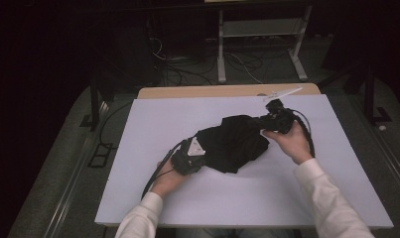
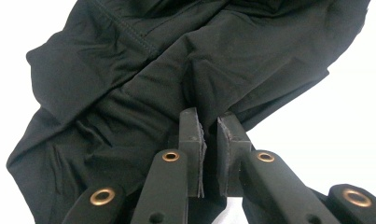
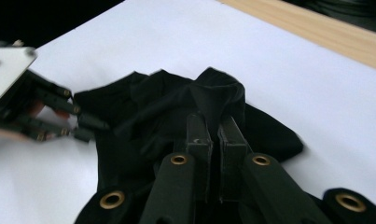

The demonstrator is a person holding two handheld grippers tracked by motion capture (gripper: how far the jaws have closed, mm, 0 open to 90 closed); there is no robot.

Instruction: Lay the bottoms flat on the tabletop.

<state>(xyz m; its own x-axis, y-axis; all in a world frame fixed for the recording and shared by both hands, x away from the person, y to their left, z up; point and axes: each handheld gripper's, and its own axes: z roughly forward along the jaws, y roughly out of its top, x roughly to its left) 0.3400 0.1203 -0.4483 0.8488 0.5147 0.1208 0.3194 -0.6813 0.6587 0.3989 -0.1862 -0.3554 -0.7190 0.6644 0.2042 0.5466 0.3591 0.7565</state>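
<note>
A crumpled black garment (image 1: 234, 141) lies in the middle of the white board (image 1: 138, 183). My left gripper (image 1: 200, 151) sits at the cloth's near-left edge and is shut on a fold of it; in the left gripper view the pads (image 2: 193, 135) pinch black fabric (image 2: 129, 84) between them. My right gripper (image 1: 263, 124) holds the far-right edge, a little above the board. In the right gripper view its pads (image 3: 198, 135) are closed on a raised peak of the garment (image 3: 213, 93), and the left gripper (image 3: 90, 128) shows at the left.
The board lies on a wooden table whose far edge (image 1: 227, 91) shows behind it. A thin white strip (image 1: 283, 93) lies at the far right by that edge. Cables (image 1: 187, 69) and a metal stand (image 1: 259, 44) are on the dark floor beyond.
</note>
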